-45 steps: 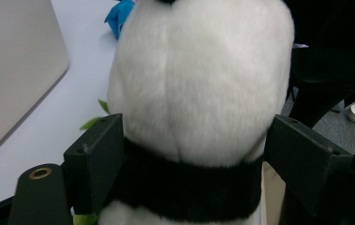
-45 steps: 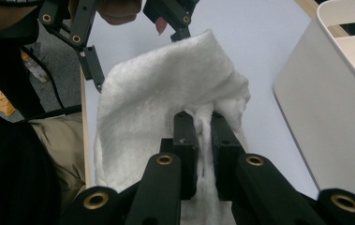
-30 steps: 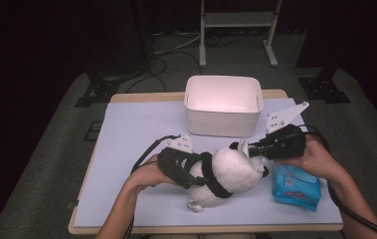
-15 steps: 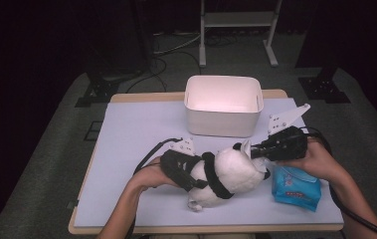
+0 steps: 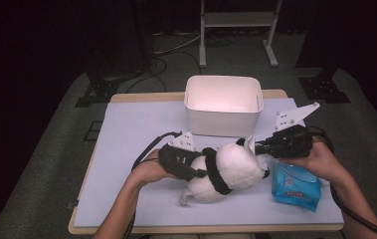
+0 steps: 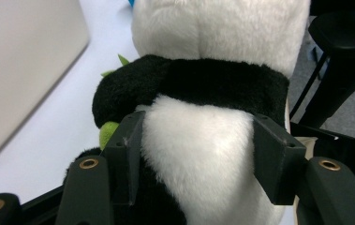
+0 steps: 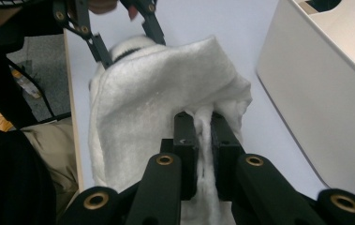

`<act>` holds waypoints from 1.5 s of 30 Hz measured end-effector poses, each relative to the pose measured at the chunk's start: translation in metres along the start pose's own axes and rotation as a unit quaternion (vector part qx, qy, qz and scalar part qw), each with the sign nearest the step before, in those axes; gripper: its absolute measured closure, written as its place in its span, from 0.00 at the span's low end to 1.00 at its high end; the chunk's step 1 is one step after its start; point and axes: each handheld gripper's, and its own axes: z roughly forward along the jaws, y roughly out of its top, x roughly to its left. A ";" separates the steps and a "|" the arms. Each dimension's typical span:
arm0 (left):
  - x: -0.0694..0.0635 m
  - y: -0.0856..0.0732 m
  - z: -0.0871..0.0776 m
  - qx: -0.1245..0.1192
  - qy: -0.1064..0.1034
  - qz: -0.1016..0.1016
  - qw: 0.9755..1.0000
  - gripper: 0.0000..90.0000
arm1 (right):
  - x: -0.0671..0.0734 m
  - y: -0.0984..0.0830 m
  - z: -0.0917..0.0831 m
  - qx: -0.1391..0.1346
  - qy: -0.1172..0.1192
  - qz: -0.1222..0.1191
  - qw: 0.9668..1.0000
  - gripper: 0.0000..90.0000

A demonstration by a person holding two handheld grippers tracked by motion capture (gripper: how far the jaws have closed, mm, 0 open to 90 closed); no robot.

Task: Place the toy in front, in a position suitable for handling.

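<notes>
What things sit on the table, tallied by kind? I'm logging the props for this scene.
Stuffed panda: 1
White bin: 1
Blue wipes pack: 1
Total: 3

Right tool (image 7: 203, 129) pinches white plush fur (image 7: 156, 89); white bin (image 7: 325, 93) beside.

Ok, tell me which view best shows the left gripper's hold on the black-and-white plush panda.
The left gripper view: both pads squeeze the black-and-white plush panda. High view shows it sideways; right gripper view, far off.
</notes>
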 end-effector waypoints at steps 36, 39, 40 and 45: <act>-0.013 0.018 0.008 0.032 -0.002 0.024 0.999 0.34 | -0.004 -0.023 0.035 0.073 0.014 0.013 0.997 0.92; -0.013 0.019 0.007 0.036 0.001 0.027 0.999 0.32 | -0.005 -0.030 0.040 0.072 0.020 0.020 0.997 0.93; -0.013 0.018 0.006 0.036 0.001 0.025 0.999 0.32 | -0.005 -0.031 0.040 0.068 0.021 0.026 0.997 0.93; -0.012 0.015 0.002 0.035 0.005 0.020 0.999 0.31 | -0.006 -0.032 0.042 0.061 0.027 0.032 0.997 0.93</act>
